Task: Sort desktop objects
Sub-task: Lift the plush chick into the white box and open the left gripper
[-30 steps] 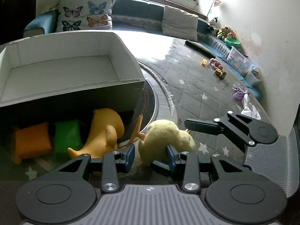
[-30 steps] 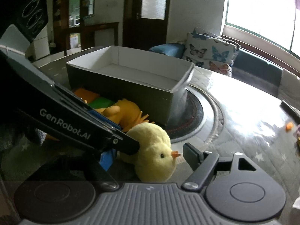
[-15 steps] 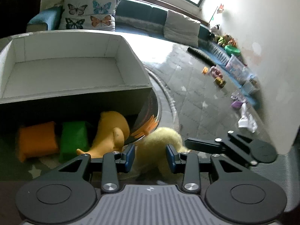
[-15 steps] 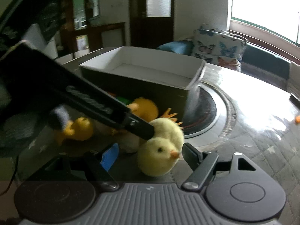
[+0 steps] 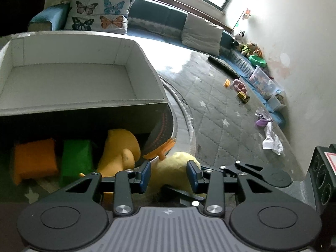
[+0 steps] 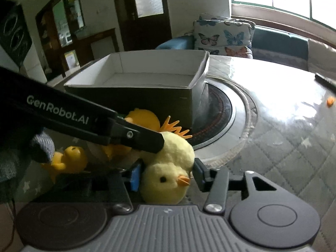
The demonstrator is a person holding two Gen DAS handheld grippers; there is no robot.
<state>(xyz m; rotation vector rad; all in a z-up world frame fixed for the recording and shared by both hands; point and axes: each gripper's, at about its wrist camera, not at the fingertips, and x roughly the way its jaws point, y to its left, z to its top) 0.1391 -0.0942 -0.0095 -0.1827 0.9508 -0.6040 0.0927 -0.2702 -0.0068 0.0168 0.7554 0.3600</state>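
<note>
A pale yellow plush chick (image 5: 174,168) (image 6: 168,168) lies on the table in front of a white-lined cardboard box (image 5: 79,79) (image 6: 147,79). My left gripper (image 5: 169,175) has its jaws on both sides of the chick's body and is shut on it. My right gripper (image 6: 166,177) has its jaws around the chick's head and looks shut on it too. The left gripper's arm (image 6: 84,121) crosses the right wrist view above the chick. An orange rubber duck (image 5: 119,151) lies beside the chick against the box.
An orange block (image 5: 33,161) and a green block (image 5: 76,159) lie in front of the box. A small yellow duck (image 6: 67,159) sits at the left. A round inset ring (image 6: 226,121) lies right of the box. Toys (image 5: 243,96) litter the floor mat.
Both grippers have closed in on the chick. The right gripper moved forward until its jaws flank the chick's head. The left gripper advanced and now grips the body.
</note>
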